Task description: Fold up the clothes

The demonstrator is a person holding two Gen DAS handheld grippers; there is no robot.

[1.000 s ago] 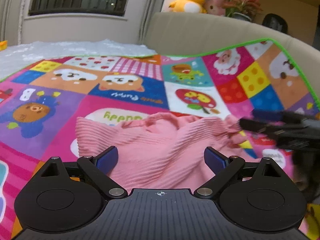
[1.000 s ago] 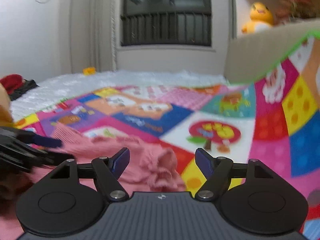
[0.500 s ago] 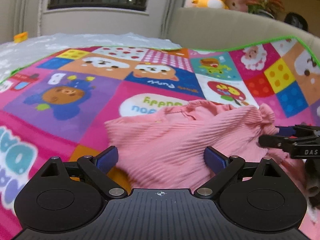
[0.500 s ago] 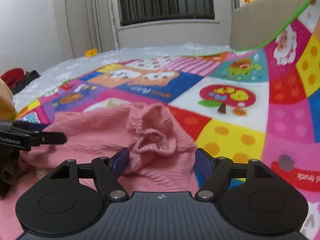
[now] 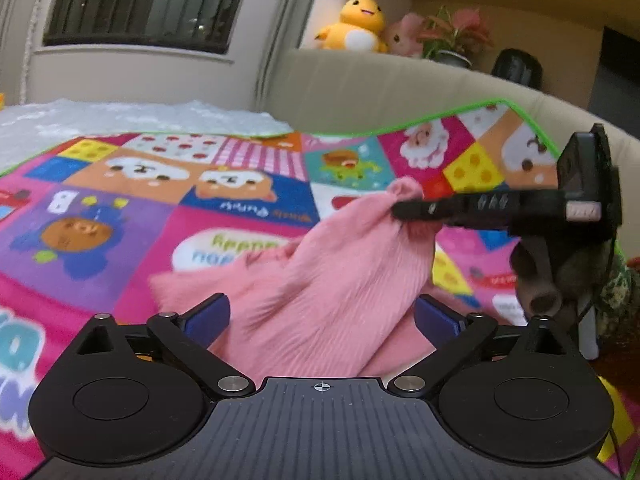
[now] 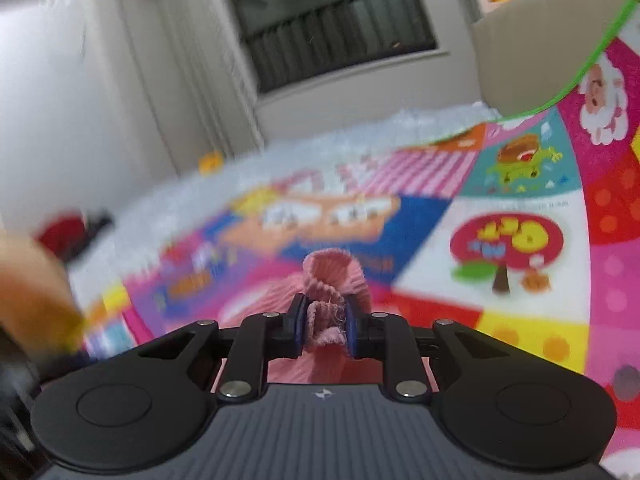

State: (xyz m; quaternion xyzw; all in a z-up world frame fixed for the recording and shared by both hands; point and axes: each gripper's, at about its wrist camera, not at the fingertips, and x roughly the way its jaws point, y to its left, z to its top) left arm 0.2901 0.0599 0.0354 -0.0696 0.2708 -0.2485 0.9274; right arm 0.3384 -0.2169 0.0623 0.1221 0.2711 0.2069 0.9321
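the right gripper (image 6: 326, 326) is pinching a bunched bit of the pink top (image 5: 320, 280), its blue fingertips (image 6: 298, 324) closed tight on a gathered, ruffled edge of the ribbed cloth. seen from the left side, that gripper (image 5: 394, 210) is reaching in from the right and holding the pinched end up off the mat, so the cloth is hanging down from it in a slanted drape. the rest of the top is lying crumpled on the play mat (image 5: 100, 216), spreading toward the left gripper.

the left gripper (image 5: 322, 318) is hovering low over the near part of the top with its fingers wide apart, one blue pad (image 5: 208, 314) on each side of the cloth, not gripping anything. whether those pads are brushing the fabric is hard to tell.

the mat is bright and patchworked, with cartoon animals, a burger, a red tree and spotted squares, and its green-trimmed edge is running up against a beige couch back (image 5: 400, 84). a yellow plush duck (image 5: 356, 24), a pink plush toy (image 5: 406, 34) and a potted plant (image 5: 456, 38) are sitting on top of the couch back. a white bumpy sheet (image 5: 120, 116) is lying beyond the mat, under a barred window (image 5: 148, 4). the right camera's view is blurry, and an orange-ish smear at its left edge cannot be made out.
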